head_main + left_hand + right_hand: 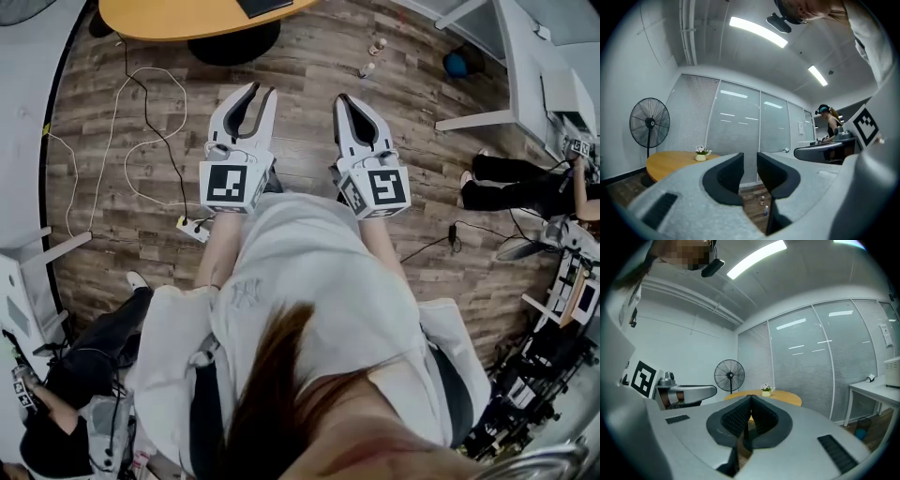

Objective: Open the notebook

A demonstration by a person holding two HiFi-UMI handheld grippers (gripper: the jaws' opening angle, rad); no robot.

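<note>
Left gripper [262, 90] slightly spread, right gripper [347, 97] pressed together, both empty. No notebook visible: find it before you reach.

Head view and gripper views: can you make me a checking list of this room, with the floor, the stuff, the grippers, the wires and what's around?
Surface: wood-plank floor; round wooden table at the top edge.
Job's things: nothing seen for sure; a dark flat thing on the table is too cut off to name.
Clutter: two small bottles standing on the floor.
Grippers: left gripper jaws slightly apart, nothing between; right gripper jaws together, empty.
Cables: looped white cable and black cable on the floor, power strip beside them.
Surroundings: standing fan, flower pot on the table, glass wall with blinds, seated people at both sides.
</note>
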